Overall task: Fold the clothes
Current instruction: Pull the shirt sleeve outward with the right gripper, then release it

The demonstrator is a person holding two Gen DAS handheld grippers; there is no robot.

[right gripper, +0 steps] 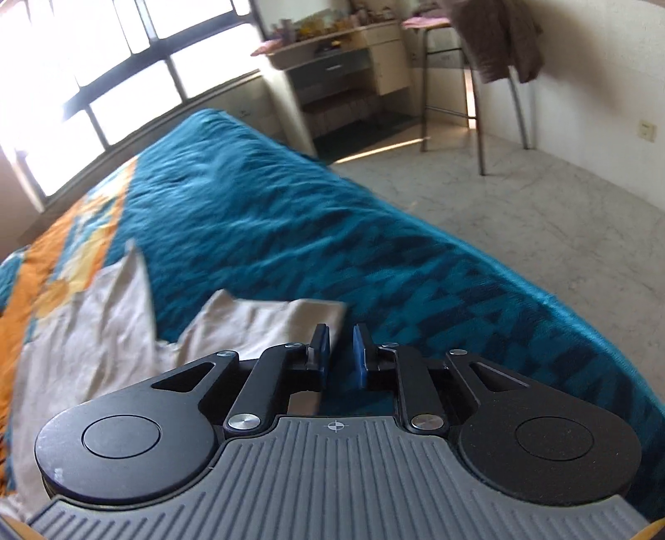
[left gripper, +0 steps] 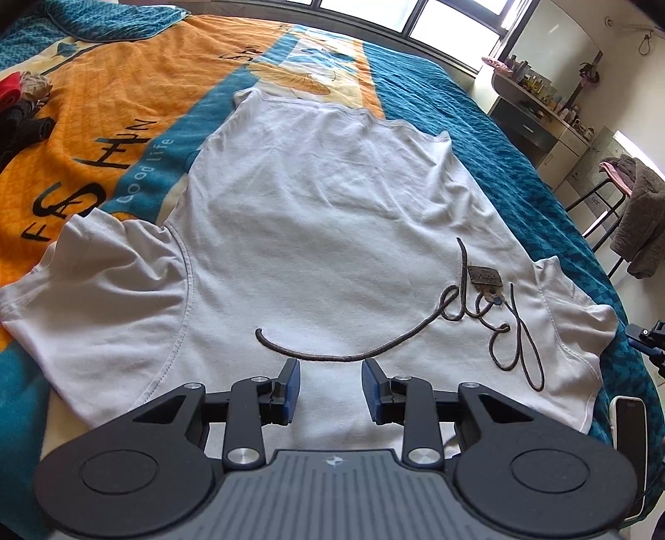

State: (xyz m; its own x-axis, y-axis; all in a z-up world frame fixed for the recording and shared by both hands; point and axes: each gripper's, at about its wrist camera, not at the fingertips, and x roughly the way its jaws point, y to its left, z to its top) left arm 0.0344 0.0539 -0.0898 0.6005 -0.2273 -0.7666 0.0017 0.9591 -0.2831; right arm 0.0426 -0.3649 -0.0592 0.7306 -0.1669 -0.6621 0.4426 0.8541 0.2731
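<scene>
The left gripper (left gripper: 330,365) hangs just above the collar end of the white T-shirt (left gripper: 316,216), its jaws spread with a clear gap and only bare cloth showing under them; nothing is pinched. The T-shirt lies flat and front-up on the bed (left gripper: 457,137), on a teal and orange blanket (left gripper: 124,108). Just beyond the jaws, a dark cord script (left gripper: 490,328) curls across the T-shirt's chest toward its right-hand side as the left wrist view shows it, with a small brown tag (left gripper: 484,276) lying on it. A short sleeve spreads out on each side of the T-shirt, and its hem lies at the far end, toward the window (left gripper: 449,20).

The right gripper (right gripper: 341,338) is beside the T-shirt's sleeve (right gripper: 266,328), at the sleeve's edge over the teal blanket. Its jaws stand a little apart, with blanket showing in the narrow gap, and they grip nothing. This view is blurred.

Left of the T-shirt, well apart from it, a heap of dark and red clothes (left gripper: 23,108) sits on the blanket. Farther off than the bed from the T-shirt stand a shelf unit (right gripper: 341,62) and a stool (right gripper: 469,74) draped with brown clothing.
</scene>
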